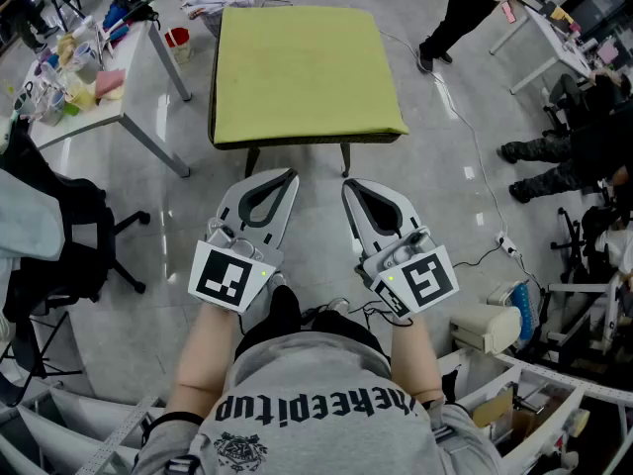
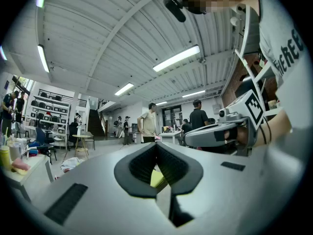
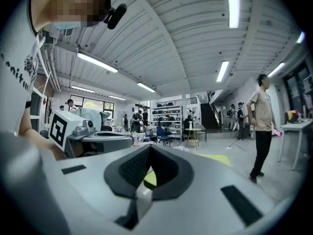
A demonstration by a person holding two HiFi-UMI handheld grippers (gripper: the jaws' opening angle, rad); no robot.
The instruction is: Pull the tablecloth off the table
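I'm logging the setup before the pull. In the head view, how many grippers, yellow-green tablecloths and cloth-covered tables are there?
grippers: 2, the left gripper and the right gripper
yellow-green tablecloth: 1
cloth-covered table: 1
total: 4

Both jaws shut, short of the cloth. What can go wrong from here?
1. The left gripper and right gripper are shut; unopened, they would likely shove the cloth rather than grip it.
2. Its near hem overhangs only slightly, so a pinch may slip.
3. The cable on the floor to its right could snag the cloth.
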